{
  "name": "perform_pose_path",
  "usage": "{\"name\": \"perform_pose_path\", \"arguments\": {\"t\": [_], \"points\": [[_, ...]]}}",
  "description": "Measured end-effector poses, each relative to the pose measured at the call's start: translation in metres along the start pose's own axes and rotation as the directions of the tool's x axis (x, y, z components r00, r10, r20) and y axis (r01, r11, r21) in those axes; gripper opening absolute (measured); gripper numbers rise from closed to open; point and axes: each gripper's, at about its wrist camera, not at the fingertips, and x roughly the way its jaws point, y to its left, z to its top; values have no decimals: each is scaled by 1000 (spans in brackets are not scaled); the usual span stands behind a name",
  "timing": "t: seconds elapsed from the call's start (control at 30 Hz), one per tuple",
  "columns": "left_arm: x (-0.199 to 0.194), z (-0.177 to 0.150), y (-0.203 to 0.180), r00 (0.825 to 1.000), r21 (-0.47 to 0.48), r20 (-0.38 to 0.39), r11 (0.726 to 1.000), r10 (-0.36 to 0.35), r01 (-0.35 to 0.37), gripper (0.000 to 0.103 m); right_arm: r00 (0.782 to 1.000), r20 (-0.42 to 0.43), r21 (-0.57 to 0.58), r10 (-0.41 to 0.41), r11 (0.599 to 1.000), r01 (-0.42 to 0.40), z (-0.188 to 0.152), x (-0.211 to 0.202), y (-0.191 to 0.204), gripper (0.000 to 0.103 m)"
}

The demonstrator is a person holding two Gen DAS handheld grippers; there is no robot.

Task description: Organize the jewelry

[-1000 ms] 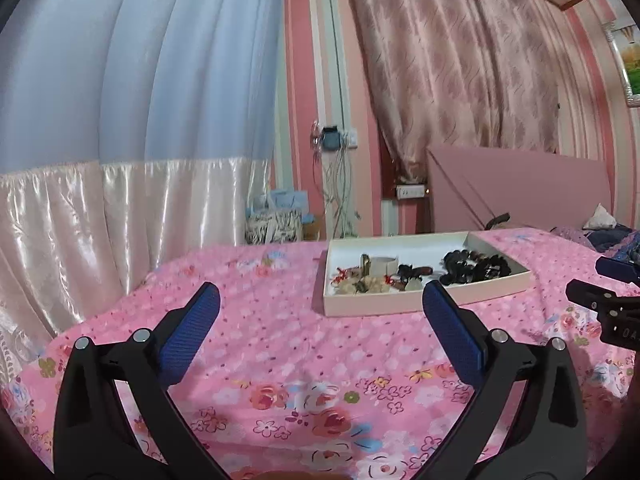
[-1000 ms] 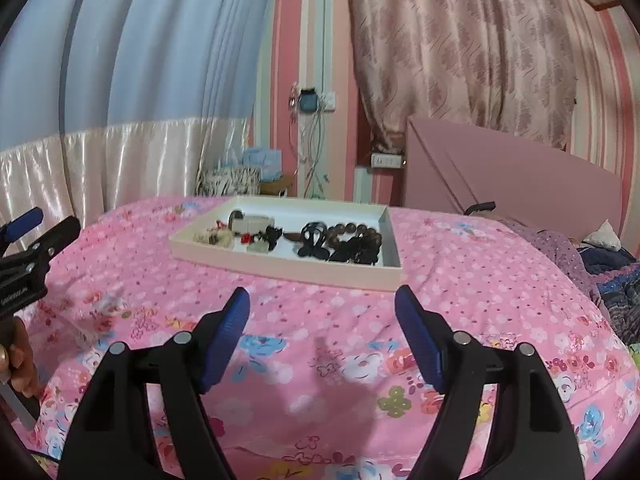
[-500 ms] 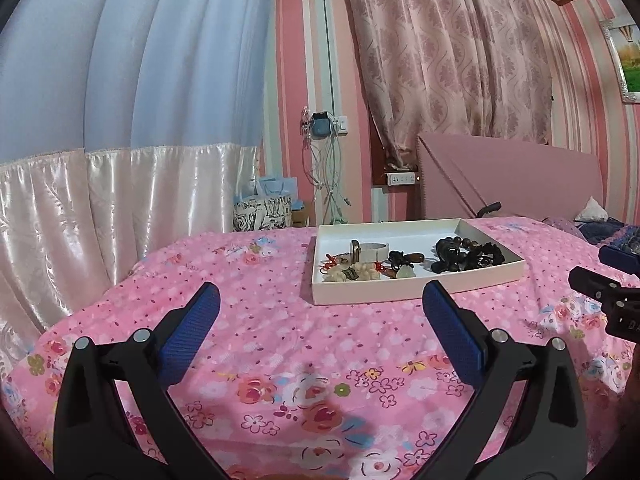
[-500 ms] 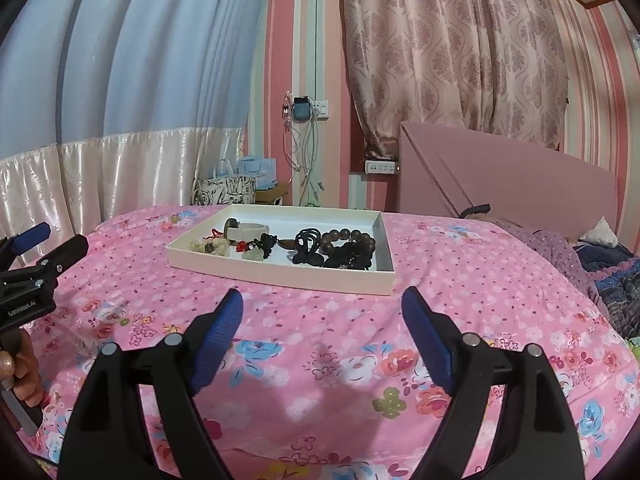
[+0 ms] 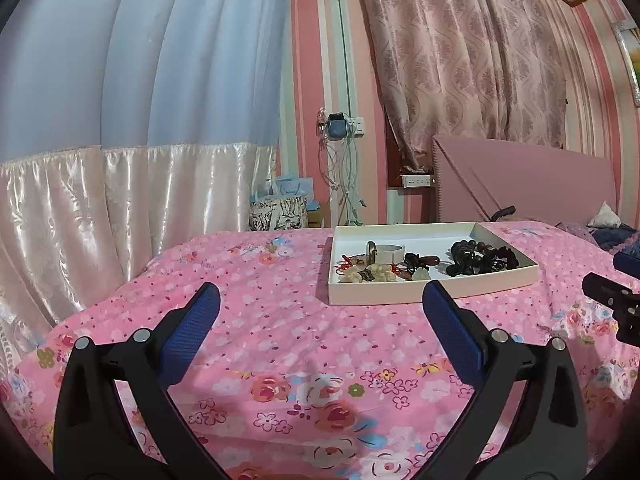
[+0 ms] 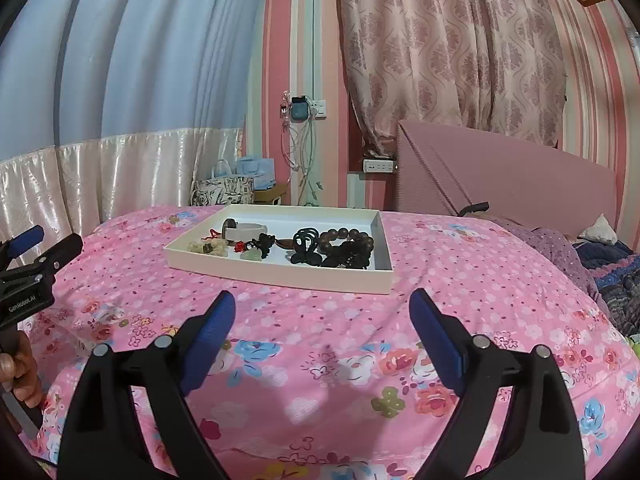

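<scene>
Left wrist view: left gripper [image 5: 320,304], black frame with blue ribbed pads, jaws spread wide, nothing between them, hovering over the pink floral bedspread [image 5: 280,320]. Shallow white rectangular cardboard tray [image 5: 432,294] lies on the bedspread ahead, slightly right of centre, well apart from the pads. Jewelry is all inside the tray: pale beaded cluster with red cord [image 5: 366,274] at its left, white band bracelet [image 5: 390,252] behind that, dark wooden bead bracelets piled with black pieces [image 5: 480,260] at its right. Small items in the middle are tangled, can't separate them. Right gripper [image 5: 612,292] is cut off at the right edge; only black finger tips and a sliver of blue pad show. Right wrist view: right gripper [image 6: 322,312], same build, jaws opening and already wide, nothing between them, above the bedspread short of the tray [image 6: 280,276]. Tray's near wall hides the foot of the front items. Black claw hair clip [image 6: 306,242] stands left of the dark bead pile [image 6: 348,246]; pale cluster [image 6: 208,248] sits near the left corner. Left gripper [image 6: 36,248] enters at the left edge, partly cropped. A hand [image 6: 18,368] shows below it, mostly out of frame.
</scene>
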Motion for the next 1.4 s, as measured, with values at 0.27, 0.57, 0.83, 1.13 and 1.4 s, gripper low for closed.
{"name": "perform_pose_path", "arguments": {"t": [0.27,0.57,0.83,1.13,1.4], "points": [[1,0,2,1000,-7,-2,1000,0,0,100,1000,2,6,-6,1000,6,0,1,-1,89],[0,0,3,1000,-8,-2,1000,2,-2,100,1000,2,6,-6,1000,6,0,0,-2,89],[-1,0,4,1000,-10,-1,1000,5,-5,100,1000,3,7,-6,1000,6,0,0,-2,89],[-1,1,3,1000,-10,-1,1000,5,-5,100,1000,5,11,-7,1000,7,1,0,-2,89],[-1,1,4,1000,-11,-1,1000,5,-5,100,1000,6,12,-8,1000,8,1,0,-2,89]]}}
